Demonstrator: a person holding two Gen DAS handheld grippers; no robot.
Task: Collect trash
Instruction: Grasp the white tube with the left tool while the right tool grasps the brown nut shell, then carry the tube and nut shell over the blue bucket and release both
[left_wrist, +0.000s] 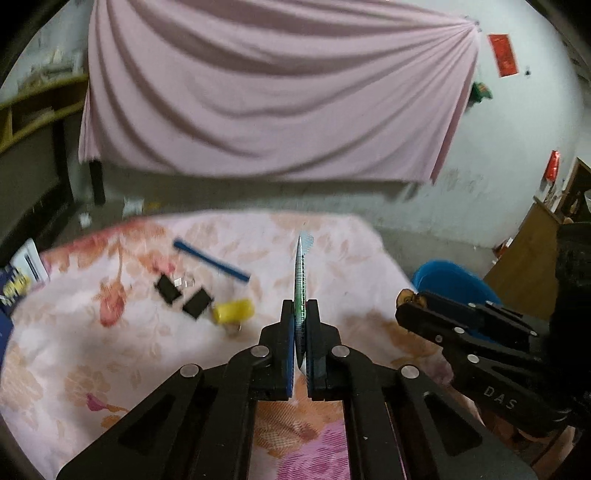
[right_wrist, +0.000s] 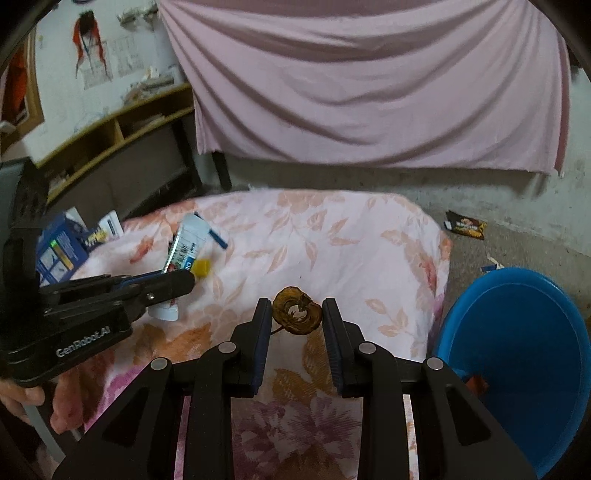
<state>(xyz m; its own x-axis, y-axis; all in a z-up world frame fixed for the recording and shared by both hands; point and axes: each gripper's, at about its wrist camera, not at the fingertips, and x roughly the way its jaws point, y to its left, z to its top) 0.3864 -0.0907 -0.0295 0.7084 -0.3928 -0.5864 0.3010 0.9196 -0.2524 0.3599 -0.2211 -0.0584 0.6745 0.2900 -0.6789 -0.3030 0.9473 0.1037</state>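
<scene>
My left gripper is shut on a flat silver-and-white wrapper, which I see edge-on above the floral cloth. The right wrist view shows that wrapper sticking up out of the left gripper. My right gripper is shut on a brown, ring-shaped dried peel, held between its fingertips over the cloth's right part. From the left wrist view, the peel sits at the tip of the right gripper. A blue bin stands on the floor to the right.
On the cloth lie a blue stick, two black squares and a yellow piece. Blue and white boxes sit at the cloth's left edge. A dark snack packet lies on the floor.
</scene>
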